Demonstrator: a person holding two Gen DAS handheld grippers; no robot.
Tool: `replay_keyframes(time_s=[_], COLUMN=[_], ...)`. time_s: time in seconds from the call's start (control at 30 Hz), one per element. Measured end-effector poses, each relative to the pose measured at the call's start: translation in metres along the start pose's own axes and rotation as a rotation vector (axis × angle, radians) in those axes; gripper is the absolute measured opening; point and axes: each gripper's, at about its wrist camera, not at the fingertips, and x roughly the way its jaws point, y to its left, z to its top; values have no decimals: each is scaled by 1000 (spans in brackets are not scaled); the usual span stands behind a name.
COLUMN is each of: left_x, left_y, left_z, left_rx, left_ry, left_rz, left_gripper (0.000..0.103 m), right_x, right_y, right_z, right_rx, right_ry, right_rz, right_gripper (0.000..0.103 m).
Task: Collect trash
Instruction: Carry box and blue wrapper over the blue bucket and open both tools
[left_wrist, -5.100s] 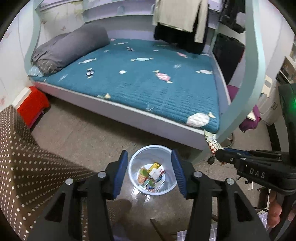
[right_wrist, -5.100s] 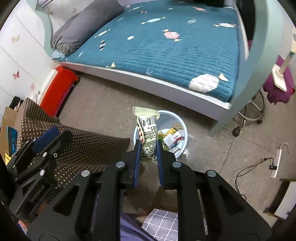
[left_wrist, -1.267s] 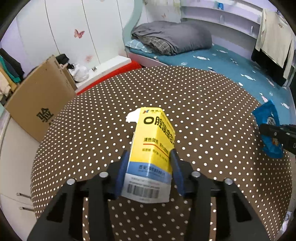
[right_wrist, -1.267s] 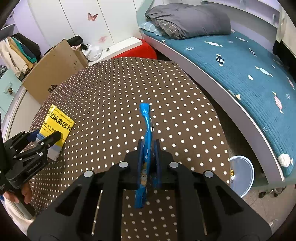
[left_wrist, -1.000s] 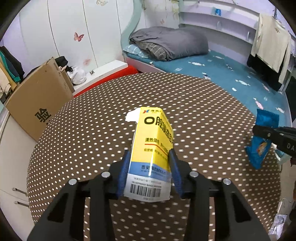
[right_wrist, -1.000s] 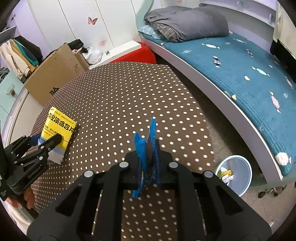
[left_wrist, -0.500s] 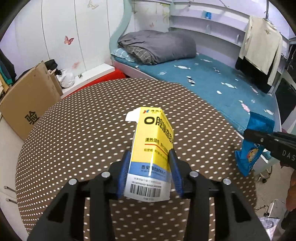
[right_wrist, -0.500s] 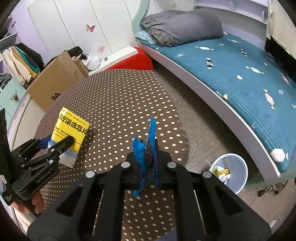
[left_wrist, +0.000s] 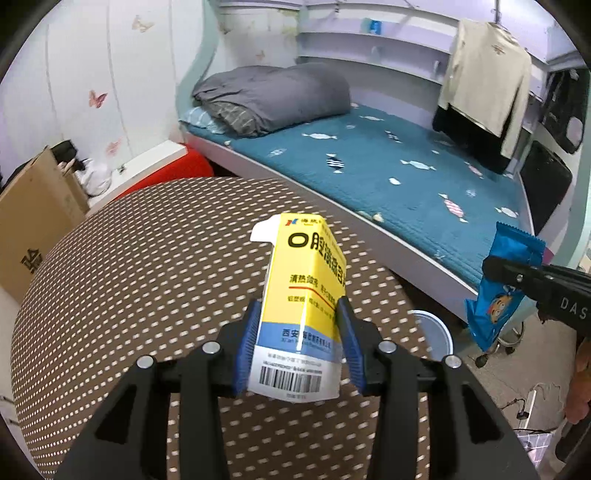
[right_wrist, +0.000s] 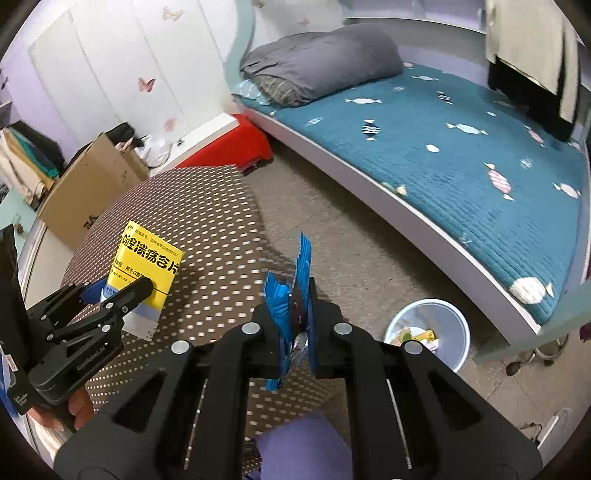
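My left gripper (left_wrist: 298, 334) is shut on a yellow and white medicine box (left_wrist: 304, 295), held upright above the brown polka-dot table (left_wrist: 129, 280). The same box (right_wrist: 149, 266) shows at the left of the right wrist view, in the left gripper (right_wrist: 142, 290). My right gripper (right_wrist: 295, 325) is shut on a crumpled blue snack wrapper (right_wrist: 291, 306), held over the table's right edge. That wrapper (left_wrist: 498, 291) also appears at the right of the left wrist view. A pale blue trash bin (right_wrist: 432, 332) with several bits of trash stands on the floor below the bed; its rim (left_wrist: 437, 328) peeks past the table edge.
A bed with a teal quilt (right_wrist: 461, 155) and a grey bundle of bedding (left_wrist: 273, 96) runs along the far side. A cardboard box (right_wrist: 88, 184) and a red box (right_wrist: 229, 147) stand on the floor at the left. A stool on castors (right_wrist: 532, 354) is beside the bin.
Both grippers have swung right with their loads, from over the middle of the table toward its right edge. The bin and bed have come closer into view. Neither grip has changed.
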Motion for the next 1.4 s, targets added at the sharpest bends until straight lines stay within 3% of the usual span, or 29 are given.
replay_keyframes(time_s=[0.63, 1.27, 1.37, 1.4], left_x=[38, 93, 97, 99], left_y=[-129, -260, -280, -286], left_z=[18, 13, 12, 12], left_rx=[148, 304, 325, 329], left_ry=[36, 153, 142, 137], left_rz=[-140, -268, -267, -261], left_gripper=[42, 43, 55, 70], right_x=[-29, -40, -41, -42], right_y=[-116, -221, -234, -237], right_z=[-15, -52, -56, -57], right_rx=[198, 411, 437, 443], right_ry=[-15, 1, 2, 1], right_rz=[-121, -203, -212, -215], right_gripper=[9, 9, 9, 9])
